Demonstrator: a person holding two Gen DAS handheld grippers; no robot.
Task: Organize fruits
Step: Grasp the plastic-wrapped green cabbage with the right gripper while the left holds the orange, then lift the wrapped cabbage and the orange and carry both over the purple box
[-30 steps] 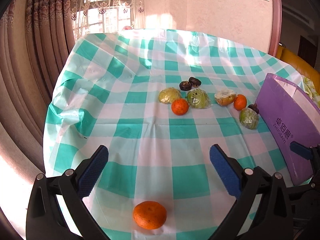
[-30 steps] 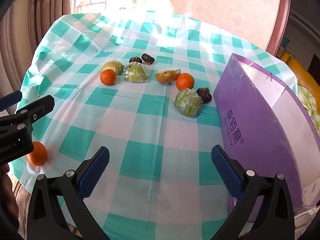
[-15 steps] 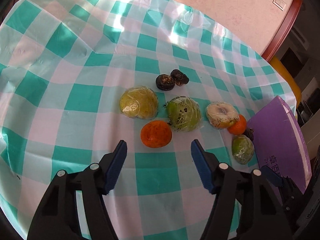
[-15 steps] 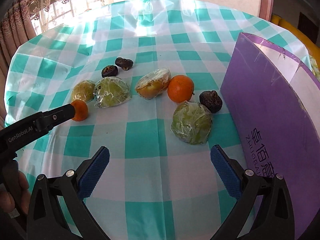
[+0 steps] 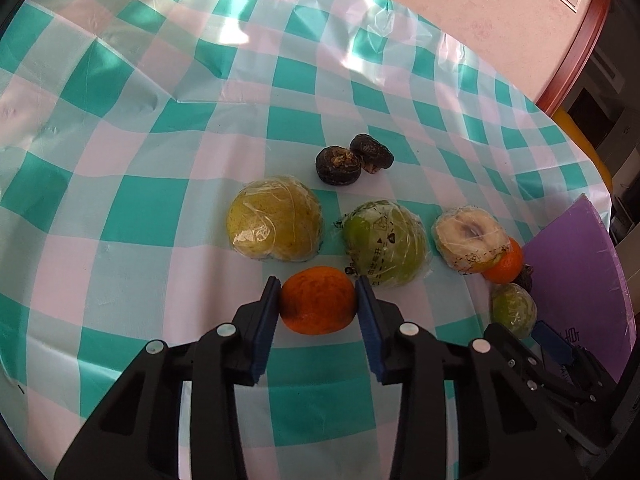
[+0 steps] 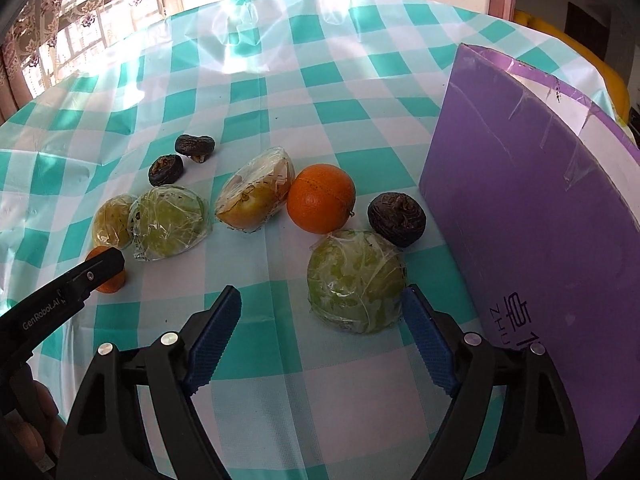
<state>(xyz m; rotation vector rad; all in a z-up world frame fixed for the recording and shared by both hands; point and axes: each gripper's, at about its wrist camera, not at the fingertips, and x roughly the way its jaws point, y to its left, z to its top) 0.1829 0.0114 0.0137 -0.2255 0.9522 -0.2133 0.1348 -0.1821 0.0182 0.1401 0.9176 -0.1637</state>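
Note:
My left gripper is shut on an orange on the checked tablecloth. Beyond it lie a wrapped yellow fruit, a wrapped green fruit, a wrapped cut fruit, two dark fruits and a second orange. My right gripper is open; its right pad touches another wrapped green fruit. The second orange and a dark fruit lie just past it. The left gripper's finger shows at the left.
An open purple box stands on the right of the table, close to the fruits; it also shows in the left wrist view. The round table's edge runs behind, with curtains and a pink wall beyond.
My left gripper moved forward and closed on the orange. My right gripper moved closer to the wrapped green fruit and narrowed somewhat.

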